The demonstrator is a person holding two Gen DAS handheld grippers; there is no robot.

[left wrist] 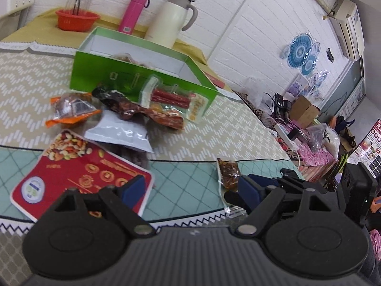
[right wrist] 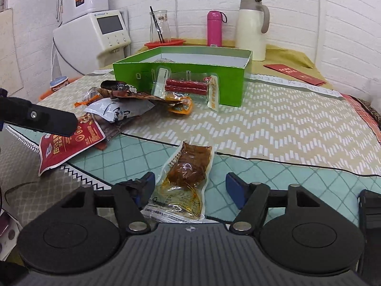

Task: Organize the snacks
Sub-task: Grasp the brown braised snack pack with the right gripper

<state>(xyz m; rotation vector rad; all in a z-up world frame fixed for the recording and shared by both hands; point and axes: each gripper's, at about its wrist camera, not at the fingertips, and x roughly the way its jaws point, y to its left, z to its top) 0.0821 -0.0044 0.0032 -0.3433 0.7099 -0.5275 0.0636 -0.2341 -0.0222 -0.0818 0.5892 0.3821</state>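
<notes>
A green open box (left wrist: 133, 76) (right wrist: 181, 81) stands at the back of the mat with one snack inside. In front of it lies a pile of snack packs: a sausage pack (left wrist: 171, 96) (right wrist: 185, 87) leaning on the box, a white pouch (left wrist: 119, 133) (right wrist: 116, 109), an orange pack (left wrist: 71, 109) and a red nut bag (left wrist: 78, 166) (right wrist: 69, 140). A clear pack of brown meat (right wrist: 185, 178) (left wrist: 228, 171) lies apart. My right gripper (right wrist: 190, 188) is open with its fingers on either side of that pack. My left gripper (left wrist: 193, 188) is open and empty beside the red bag.
A red basket (left wrist: 76, 19) with a glass carafe, a pink flask (left wrist: 134, 12) and a cream jug (left wrist: 171, 19) stand behind the box. A red envelope (right wrist: 293, 74) lies at the back right. A white appliance (right wrist: 95, 38) stands off the table's left.
</notes>
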